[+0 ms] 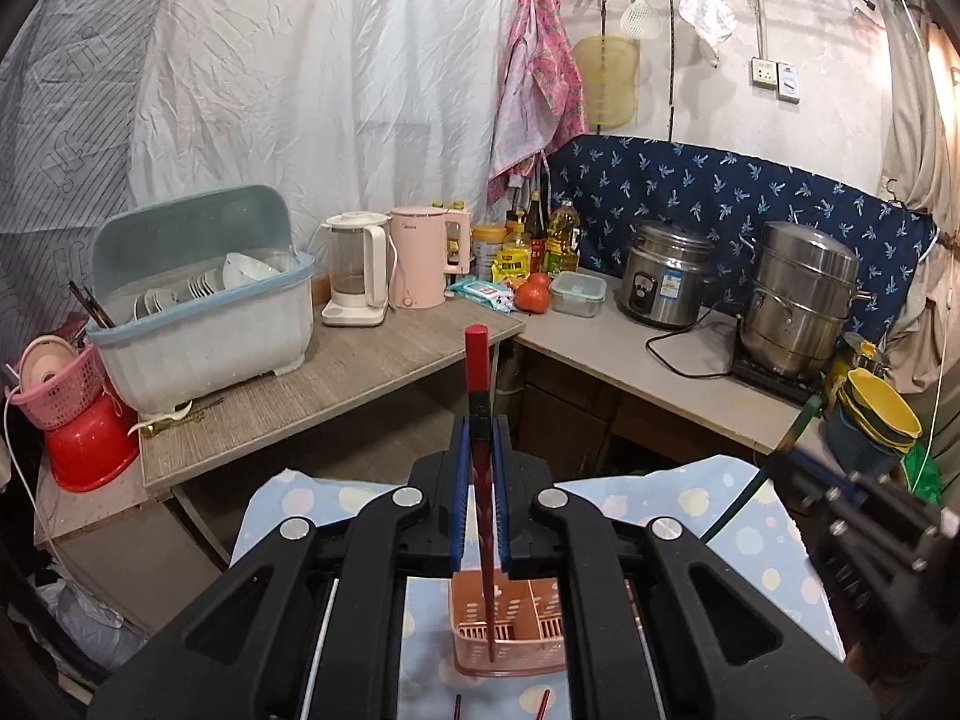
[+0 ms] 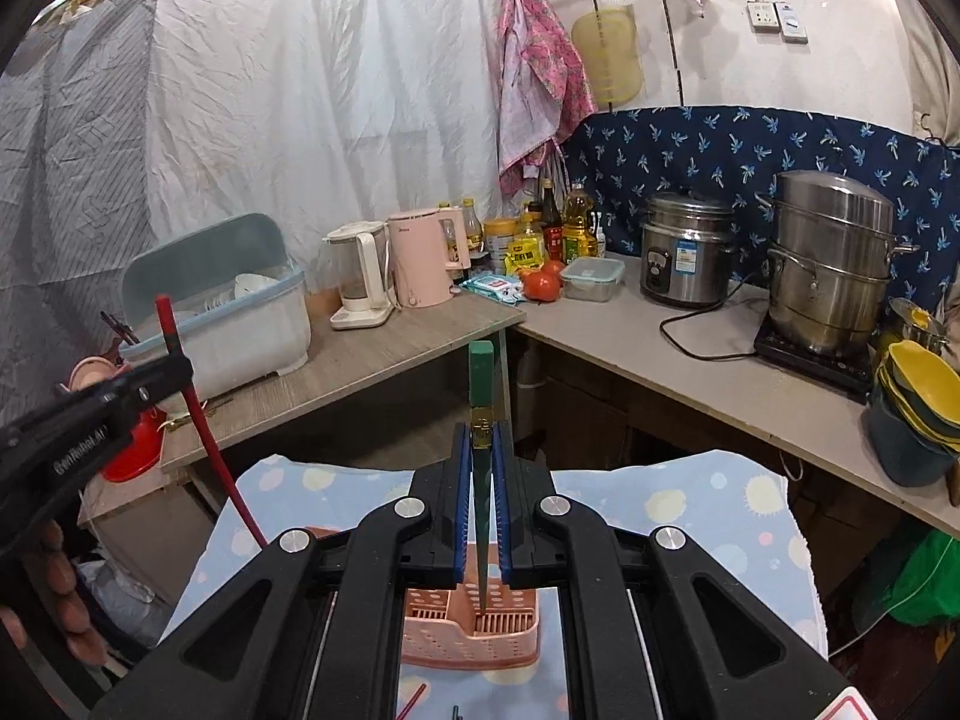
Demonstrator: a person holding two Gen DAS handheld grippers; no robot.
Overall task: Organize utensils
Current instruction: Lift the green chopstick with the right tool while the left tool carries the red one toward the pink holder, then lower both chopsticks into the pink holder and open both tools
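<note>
My left gripper [image 1: 480,450] is shut on a red chopstick [image 1: 477,366], held upright with its tip down over the pink utensil caddy [image 1: 510,642] on the dotted blue cloth. My right gripper [image 2: 480,456] is shut on a green chopstick [image 2: 481,378], upright, its tip just above or inside the pink utensil caddy [image 2: 468,636]. The right wrist view shows the left gripper [image 2: 174,369] at left with the red chopstick [image 2: 204,420]. The left wrist view shows the right gripper [image 1: 798,462] at right with the green chopstick [image 1: 780,450]. Loose chopsticks [image 2: 414,699] lie on the cloth in front of the caddy.
Behind the cloth-covered table [image 2: 690,510] runs an L-shaped counter [image 1: 336,372] with a dish rack [image 1: 198,300], kettles [image 1: 414,258], bottles, tomatoes [image 1: 534,297], a rice cooker [image 1: 666,276] and a steel steamer pot [image 1: 798,300]. Yellow bowls [image 1: 882,408] are stacked at right.
</note>
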